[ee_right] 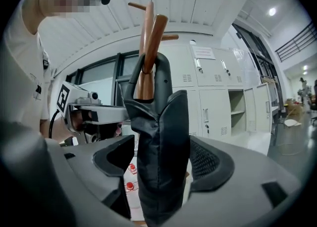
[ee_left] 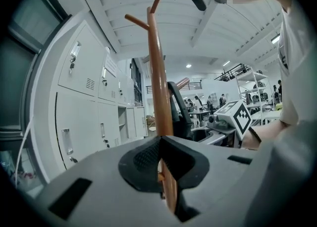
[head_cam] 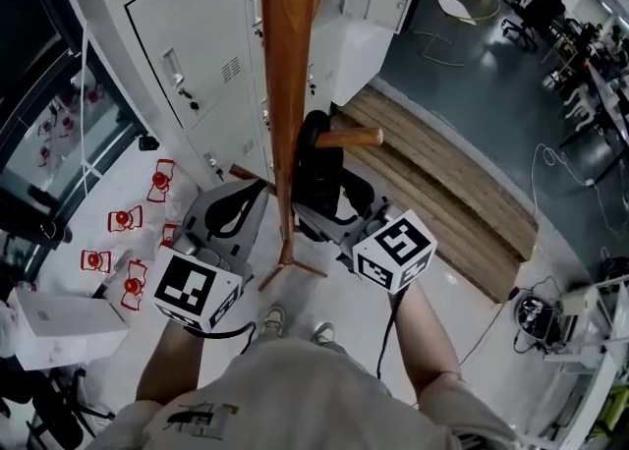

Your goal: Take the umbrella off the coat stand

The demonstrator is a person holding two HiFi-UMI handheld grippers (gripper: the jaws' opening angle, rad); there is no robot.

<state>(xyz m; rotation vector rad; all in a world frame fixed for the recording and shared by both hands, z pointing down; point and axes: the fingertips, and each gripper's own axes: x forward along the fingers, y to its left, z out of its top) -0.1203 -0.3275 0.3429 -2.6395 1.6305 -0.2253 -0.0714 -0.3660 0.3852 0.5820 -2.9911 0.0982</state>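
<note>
The brown wooden coat stand (head_cam: 285,65) rises in front of me, and its pole (ee_left: 157,72) also fills the middle of the left gripper view. A black folded umbrella (head_cam: 316,175) hangs by its curved handle (ee_right: 163,67) over a side peg (head_cam: 351,138). My right gripper (head_cam: 332,210) reaches in from the right. Its jaws stand wide around the umbrella's fabric body (ee_right: 161,146), and a sliver of gap shows at the left pad (ee_right: 115,155). My left gripper (ee_left: 159,141) is left of the pole, its pads meeting at the tips with nothing between them.
White metal lockers (head_cam: 197,55) stand just behind the stand. Small red objects (head_cam: 123,217) dot the floor at left, near a white box (head_cam: 59,325). A wooden platform (head_cam: 442,183) lies to the right, with cables and gear (head_cam: 536,315) beyond it. My shoes (head_cam: 275,318) are by the stand's feet.
</note>
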